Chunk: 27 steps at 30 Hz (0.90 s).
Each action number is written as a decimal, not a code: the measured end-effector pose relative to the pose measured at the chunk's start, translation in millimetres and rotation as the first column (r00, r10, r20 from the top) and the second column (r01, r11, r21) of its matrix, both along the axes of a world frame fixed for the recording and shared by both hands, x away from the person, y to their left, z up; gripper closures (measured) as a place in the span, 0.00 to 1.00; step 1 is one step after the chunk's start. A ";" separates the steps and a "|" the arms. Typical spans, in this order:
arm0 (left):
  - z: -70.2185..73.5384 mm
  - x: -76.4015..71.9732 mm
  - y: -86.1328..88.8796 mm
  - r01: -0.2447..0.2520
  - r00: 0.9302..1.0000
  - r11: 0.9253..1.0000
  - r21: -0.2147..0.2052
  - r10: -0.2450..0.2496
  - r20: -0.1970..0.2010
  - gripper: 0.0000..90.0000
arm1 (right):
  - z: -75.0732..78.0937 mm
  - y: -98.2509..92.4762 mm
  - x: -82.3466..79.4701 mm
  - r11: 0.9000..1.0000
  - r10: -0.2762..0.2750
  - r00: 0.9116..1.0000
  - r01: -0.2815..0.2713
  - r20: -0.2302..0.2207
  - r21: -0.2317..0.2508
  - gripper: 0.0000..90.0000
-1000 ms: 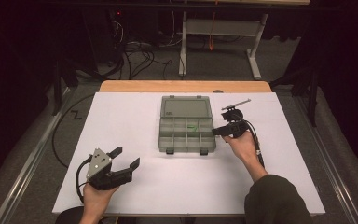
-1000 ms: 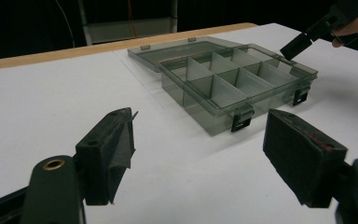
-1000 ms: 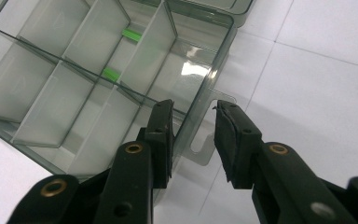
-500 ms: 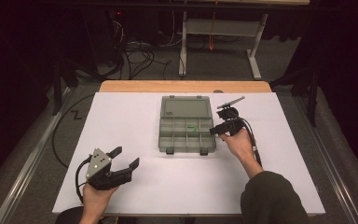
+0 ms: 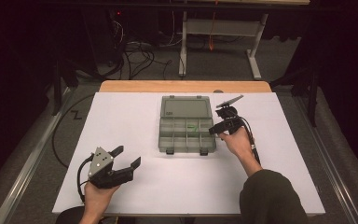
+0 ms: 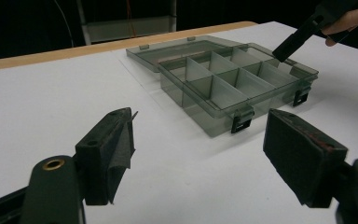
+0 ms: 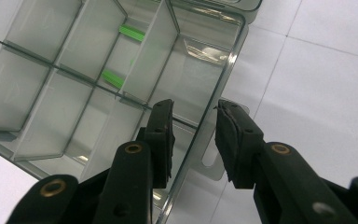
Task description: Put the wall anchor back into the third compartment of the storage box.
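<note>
High view: clear grey compartment box (image 5: 186, 133) sits open on the white table (image 5: 168, 196), toward the far edge and about midway between left and right edges, lid (image 5: 185, 107) folded flat behind it toward the wooden far strip. Right gripper (image 5: 218, 129) sits at the box's right wall, person's right hand (image 5: 235, 142) behind it, dark sleeve (image 5: 272, 198) coming in from the near edge. Right gripper view: jaws stand apart with a gap between them, one over a compartment inside the box, the other outside over the table, straddling the transparent right wall (image 7: 223, 88); pads don't press on it, nothing clamped; they've just opened slightly. Two small green pieces (image 7: 131, 32) lie in an inner compartment, also a faint green spot in the high view. Left gripper (image 5: 126, 158) is near the table's near-left corner, well apart from the box, held in the left hand (image 5: 95, 198), jaws spread wide and empty. Left gripper view: both pads (image 6: 116, 144) hang over bare table, box (image 6: 242, 79) ahead with two black latches (image 6: 240, 122) on its near wall, the right gripper's tip (image 6: 291, 44) at its far right corner
</note>
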<state>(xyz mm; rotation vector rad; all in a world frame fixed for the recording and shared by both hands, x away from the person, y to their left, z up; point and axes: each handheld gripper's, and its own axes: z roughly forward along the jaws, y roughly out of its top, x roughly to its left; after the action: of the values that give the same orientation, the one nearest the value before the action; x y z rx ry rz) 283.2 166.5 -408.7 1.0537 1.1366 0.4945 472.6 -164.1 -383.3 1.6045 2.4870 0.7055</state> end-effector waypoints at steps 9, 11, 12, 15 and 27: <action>9.2 7.6 1.4 0.003 1.000 0.999 -0.036 -0.003 -0.010 0.28 | 0.4 -0.1 1.2 1.000 0.000 1.000 0.000 -0.009 0.000 0.76; 11.6 10.6 1.1 0.002 1.000 0.999 -0.035 -0.002 -0.009 0.28 | 0.3 0.0 1.0 1.000 -0.003 1.000 0.003 -0.009 0.001 0.76; 12.5 12.3 0.7 0.001 1.000 0.999 -0.032 -0.001 -0.010 0.28 | 0.3 -0.1 0.9 1.000 -0.003 1.000 0.003 -0.008 0.001 0.76; 14.4 18.3 -1.1 0.003 1.000 1.000 -0.021 -0.003 -0.009 0.28 | 0.3 0.0 0.7 1.000 -0.006 1.000 0.006 -0.010 0.002 0.76; 22.3 42.0 -9.6 0.008 1.000 1.000 -0.005 -0.008 -0.010 0.29 | 1.2 6.3 -1.0 0.999 0.000 1.000 0.000 -0.004 -0.041 0.73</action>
<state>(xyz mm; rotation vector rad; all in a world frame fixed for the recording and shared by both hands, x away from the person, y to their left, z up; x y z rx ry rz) 325.2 156.9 -386.4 1.0569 1.1418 0.4805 471.5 -157.7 -382.1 1.5938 2.4879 0.6476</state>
